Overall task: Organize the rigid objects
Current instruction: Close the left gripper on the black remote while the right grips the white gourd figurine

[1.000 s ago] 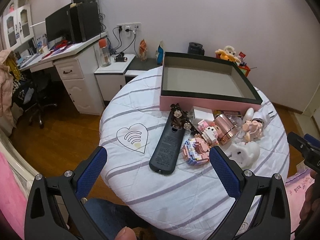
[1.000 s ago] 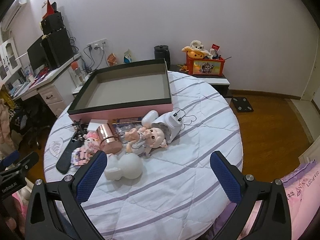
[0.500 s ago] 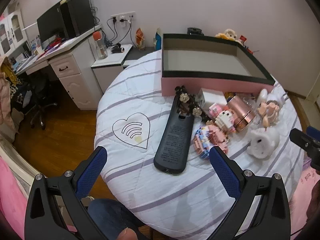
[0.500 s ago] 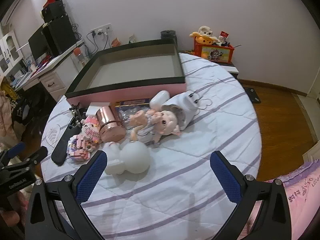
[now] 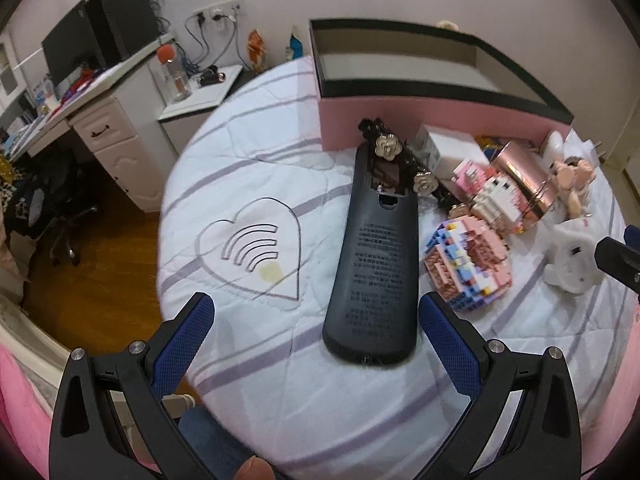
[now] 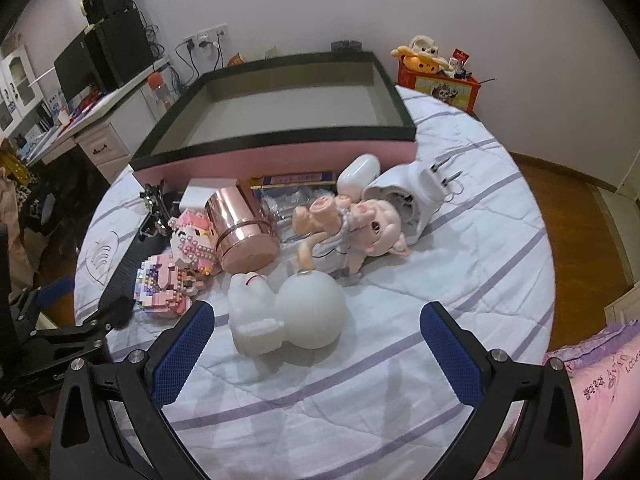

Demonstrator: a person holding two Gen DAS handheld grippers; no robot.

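Left gripper (image 5: 316, 316) held apart, aligned on remote (image 5: 376, 256) at 12 o'clock for lengthwise grasp; right gripper (image 6: 316, 324) likewise apart, unloaded

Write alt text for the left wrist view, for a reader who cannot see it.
The open left gripper hovers over a round table in a white striped cloth, with a black remote lying face down just ahead of its fingers. Beyond the remote sit an empty pink box, block toys, a copper tin and a doll.
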